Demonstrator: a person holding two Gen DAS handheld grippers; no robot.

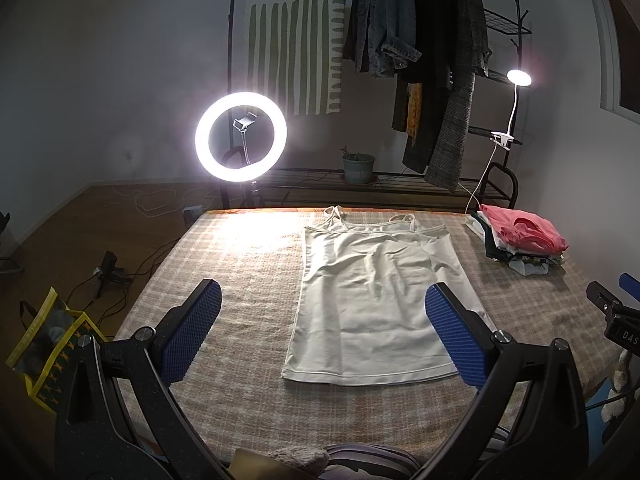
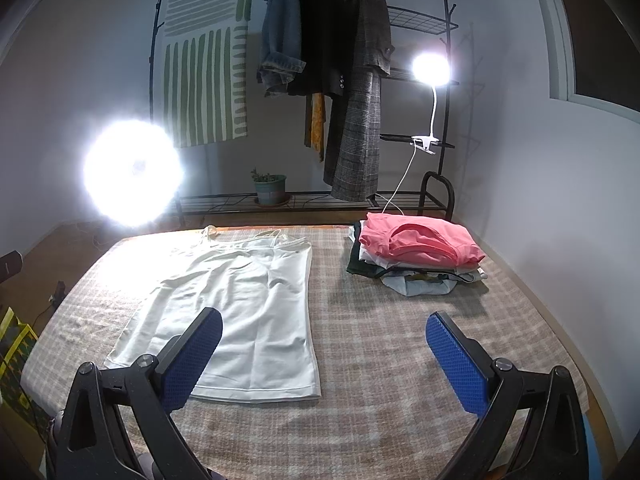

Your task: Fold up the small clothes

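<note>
Left tongs (image 1: 322, 332) gape wide, nothing held; right tongs (image 2: 324, 354) same, wide apart & empty. Both hover above the table (image 1: 248, 264), not touching cloth. White camisole (image 1: 372, 300) lies flat on the checked cover, hem nearest, straps at 12 o'clock. In left view it sits between the pads (image 1: 454, 336), shifted toward 1 o'clock; in right view it lies at 10 o'clock, under the left pad. Farther, at 2 o'clock, folded stack w/ pink top (image 2: 416, 244). Beyond: ring light (image 1: 241, 137), clothes rack (image 2: 360, 60).
</note>
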